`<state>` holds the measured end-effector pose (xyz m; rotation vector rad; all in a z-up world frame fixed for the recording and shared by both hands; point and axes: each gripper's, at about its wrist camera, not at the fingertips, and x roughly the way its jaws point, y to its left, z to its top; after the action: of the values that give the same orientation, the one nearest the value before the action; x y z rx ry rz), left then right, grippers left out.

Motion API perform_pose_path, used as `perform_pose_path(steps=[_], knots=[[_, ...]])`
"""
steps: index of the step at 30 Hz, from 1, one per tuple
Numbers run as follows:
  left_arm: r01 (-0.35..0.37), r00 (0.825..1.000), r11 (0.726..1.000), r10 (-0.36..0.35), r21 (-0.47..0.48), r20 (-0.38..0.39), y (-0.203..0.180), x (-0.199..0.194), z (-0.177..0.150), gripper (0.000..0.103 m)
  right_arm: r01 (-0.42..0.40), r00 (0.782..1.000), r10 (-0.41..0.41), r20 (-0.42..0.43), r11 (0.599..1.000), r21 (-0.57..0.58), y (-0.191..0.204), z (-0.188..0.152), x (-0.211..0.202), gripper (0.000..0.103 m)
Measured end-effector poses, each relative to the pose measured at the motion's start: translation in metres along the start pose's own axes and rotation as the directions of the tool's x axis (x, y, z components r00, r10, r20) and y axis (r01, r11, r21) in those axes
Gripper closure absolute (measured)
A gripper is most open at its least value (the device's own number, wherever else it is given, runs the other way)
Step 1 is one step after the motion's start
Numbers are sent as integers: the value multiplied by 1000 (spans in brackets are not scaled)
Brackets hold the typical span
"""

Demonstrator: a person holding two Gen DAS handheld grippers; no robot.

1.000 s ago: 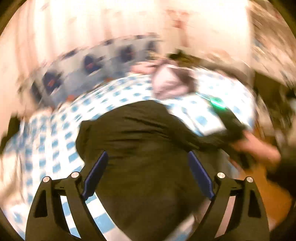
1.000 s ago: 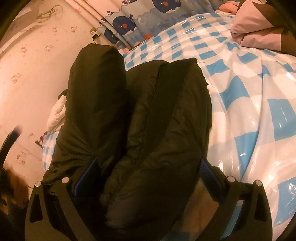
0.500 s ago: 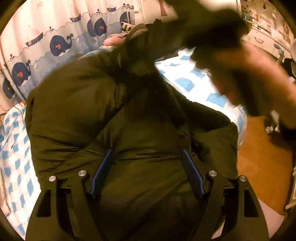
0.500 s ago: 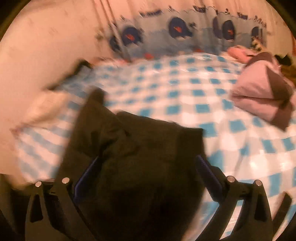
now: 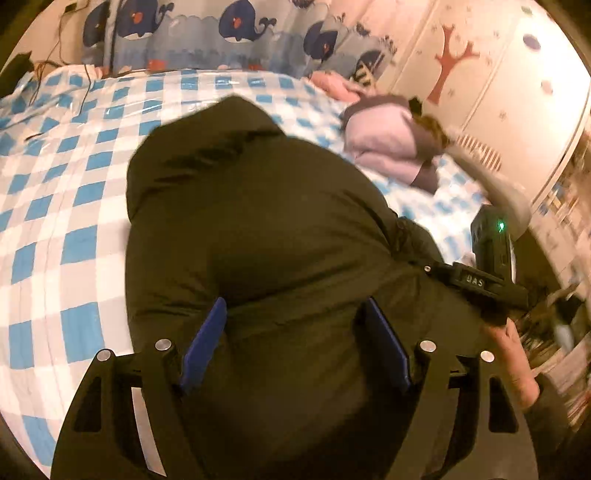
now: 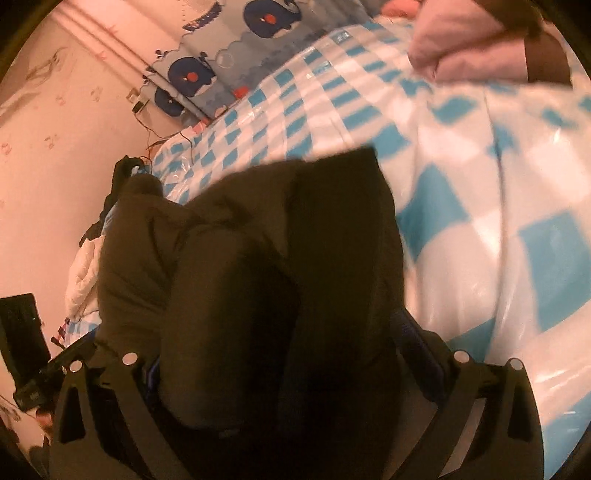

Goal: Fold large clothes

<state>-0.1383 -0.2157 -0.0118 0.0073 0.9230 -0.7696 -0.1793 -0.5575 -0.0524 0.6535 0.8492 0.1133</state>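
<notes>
A bulky dark olive puffer jacket (image 5: 277,221) lies bunched on the blue-and-white checked bed cover (image 5: 66,184). My left gripper (image 5: 295,343) points down at its near end, and thick fabric fills the gap between the blue pads (image 5: 207,339). In the right wrist view the jacket (image 6: 295,258) is folded into two thick rolls. My right gripper (image 6: 288,350) is shut on them, its pads mostly buried. The right gripper's black body (image 5: 476,282) and the hand (image 5: 513,365) holding it show at the jacket's right edge.
A folded lilac and brown garment (image 5: 384,144) lies further back on the bed, also at the top right (image 6: 461,48). A whale-print curtain (image 5: 236,33) hangs behind. A wardrobe with a tree motif (image 5: 461,74) stands right. White cloth (image 6: 81,273) lies at the bed's left edge.
Half a second ago the jacket was raised in front of the left camera; now it is down on the bed. Both grippers have sunk with it.
</notes>
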Motion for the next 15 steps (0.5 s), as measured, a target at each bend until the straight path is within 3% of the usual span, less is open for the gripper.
perform_pose_path(steps=[3,5,7,10,11,13,15], knots=[[-4,999,1000,3,-10,-38,9,17,-5,30,40,999,-39,35,999,-30,0,-7,12,6],[15,998,1000,-16,-19,-61,16,12,-1,30,50,999,-50,8,998,-35,2,-5,13,6],[61,998,995,-63,-78,-31,31,-6,2,30,36,999,-37,-28,999,-30,1,-1,8,7],[123,992,958,-108,-260,70,79,-44,1,29,46,998,-48,-36,998,-48,8,5,-15,7],[145,989,933,-125,-328,82,101,-49,-4,27,47,998,-49,-33,997,-66,13,5,-20,7],[151,989,893,-140,-424,56,129,-41,-15,22,52,997,-57,-47,993,-107,25,6,-25,7],[226,970,844,-243,-487,28,144,-23,-24,21,68,994,-77,-71,990,-125,31,6,-20,7]])
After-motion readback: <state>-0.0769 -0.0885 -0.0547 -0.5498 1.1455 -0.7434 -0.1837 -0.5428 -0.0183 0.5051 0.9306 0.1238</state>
